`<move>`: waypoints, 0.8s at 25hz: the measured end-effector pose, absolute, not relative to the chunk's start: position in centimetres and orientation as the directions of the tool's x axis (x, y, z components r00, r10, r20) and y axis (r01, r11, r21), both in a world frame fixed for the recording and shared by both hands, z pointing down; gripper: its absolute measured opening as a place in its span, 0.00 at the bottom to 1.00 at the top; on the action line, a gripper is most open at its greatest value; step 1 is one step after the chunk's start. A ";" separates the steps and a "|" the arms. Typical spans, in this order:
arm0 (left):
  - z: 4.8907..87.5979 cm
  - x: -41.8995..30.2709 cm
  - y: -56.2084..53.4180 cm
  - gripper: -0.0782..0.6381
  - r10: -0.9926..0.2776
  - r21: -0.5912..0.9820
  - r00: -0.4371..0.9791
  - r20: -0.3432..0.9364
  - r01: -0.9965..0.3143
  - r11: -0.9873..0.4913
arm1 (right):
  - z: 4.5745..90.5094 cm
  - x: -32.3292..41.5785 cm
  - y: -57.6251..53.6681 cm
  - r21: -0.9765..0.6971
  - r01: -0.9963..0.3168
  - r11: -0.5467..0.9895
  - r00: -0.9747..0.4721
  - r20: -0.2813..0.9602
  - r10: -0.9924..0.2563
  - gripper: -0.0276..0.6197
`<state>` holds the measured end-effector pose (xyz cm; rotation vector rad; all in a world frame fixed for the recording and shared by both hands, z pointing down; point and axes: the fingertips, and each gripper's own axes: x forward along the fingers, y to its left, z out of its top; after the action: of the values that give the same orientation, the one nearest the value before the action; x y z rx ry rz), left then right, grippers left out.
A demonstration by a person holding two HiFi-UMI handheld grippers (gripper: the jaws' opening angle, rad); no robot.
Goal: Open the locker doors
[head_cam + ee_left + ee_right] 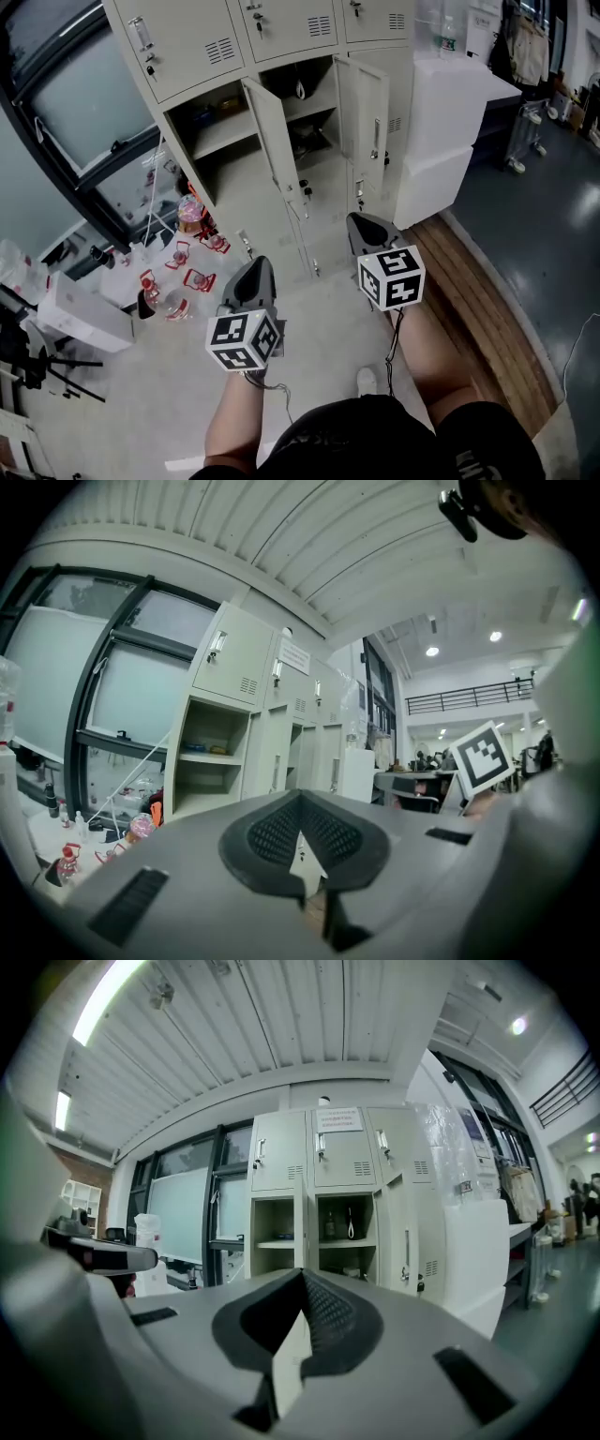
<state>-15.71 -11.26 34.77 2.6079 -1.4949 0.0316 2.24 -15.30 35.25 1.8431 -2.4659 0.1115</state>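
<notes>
- Far left, a window (pixel 80 98) with a dark frame. Below it, a white box (pixel 80 319) and small red items (pixel 192 277) lie on the pale floor.
- The left gripper (pixel 255 270) is held level and points at the lockers (pixel 187 42). It stands well short of them and touches nothing. In its own view the jaws are pressed together at the tips with nothing between them.
- The lockers stand against the wall ahead, just right of the window. The upper row of doors is closed.
- Lower left compartment: open, with a shelf (pixel 223 136) across it. Its door (pixel 274 141) stands edge-out between the two openings.
- Lower middle compartment (pixel 309 103): open, with a dark item hanging inside. Its door, the right door (pixel 364 112), is swung away to the right.
- The right gripper (pixel 361 223) is also level and faces the middle compartment, well apart from it. In its own view the jaws are closed on each other and hold nothing.
- Right of the lockers, two white blocks (pixel 441 131) are stacked, touching the locker side.
- Further right, a wood strip (pixel 478 300) borders a dark floor (pixel 534 216).
</notes>
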 end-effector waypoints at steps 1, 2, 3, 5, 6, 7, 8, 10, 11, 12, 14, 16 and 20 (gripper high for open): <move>34.5 -15.9 -10.6 0.11 -0.852 0.106 0.517 0.081 -0.855 -0.508 | 35.0 2.2 -14.4 -0.018 -0.963 0.270 -0.271 0.088 -0.959 0.04; 34.4 -16.0 -9.9 0.11 -0.846 0.106 0.527 0.077 -0.848 -0.519 | 34.7 2.0 -13.4 -0.015 -0.966 0.259 -0.259 0.085 -0.962 0.04; 34.2 -16.1 -9.2 0.11 -0.840 0.107 0.537 0.075 -0.842 -0.529 | 34.5 1.9 -12.5 -0.014 -0.969 0.248 -0.248 0.082 -0.965 0.04; 34.1 -16.5 -7.7 0.11 -0.829 0.107 0.555 0.072 -0.830 -0.547 | 34.3 1.4 -10.6 -0.010 -0.973 0.231 -0.231 0.081 -0.970 0.04; 34.1 -16.7 -6.9 0.11 -0.824 0.107 0.562 0.070 -0.826 -0.554 | 34.3 1.1 -9.6 -0.006 -0.974 0.225 -0.224 0.082 -0.971 0.04; 34.1 -17.0 -6.2 0.11 -0.820 0.108 0.568 0.068 -0.821 -0.560 | 34.3 0.8 -8.6 -0.001 -0.976 0.218 -0.218 0.084 -0.972 0.04; 34.1 -17.2 -5.4 0.11 -0.817 0.110 0.573 0.067 -0.818 -0.565 | 34.3 0.5 -7.7 0.005 -0.977 0.213 -0.212 0.086 -0.973 0.04; 34.1 -17.5 -4.1 0.11 -0.812 0.116 0.581 0.065 -0.812 -0.572 | 34.3 0.2 -6.1 0.011 -0.979 0.205 -0.203 0.091 -0.975 0.04; 34.1 -17.7 -3.5 0.11 -0.811 0.119 0.582 0.064 -0.811 -0.572 | 34.3 0.1 -5.5 0.013 -0.979 0.204 -0.202 0.093 -0.975 0.04; 34.0 -17.8 -3.0 0.11 -0.812 0.121 0.581 0.062 -0.812 -0.571 | 34.2 -0.1 -5.0 0.015 -0.979 0.205 -0.203 0.094 -0.975 0.04; 34.2 -18.1 -2.0 0.11 -0.818 0.120 0.572 0.061 -0.818 -0.563 | 34.3 -0.3 -4.1 0.022 -0.977 0.213 -0.210 0.095 -0.973 0.04; 34.4 -18.1 -1.0 0.11 -0.828 0.117 0.558 0.060 -0.827 -0.549 | 34.5 -0.1 -3.4 0.024 -0.974 0.226 -0.223 0.093 -0.970 0.04; 33.6 -16.9 0.3 0.11 -0.853 0.116 0.520 0.046 -0.851 -0.512 | 34.1 1.0 -2.6 0.030 -0.963 0.268 -0.264 0.091 -0.960 0.04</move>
<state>-16.90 0.26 33.60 2.6285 -1.4813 -0.0256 1.03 -2.59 34.11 1.8473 -2.4278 0.0483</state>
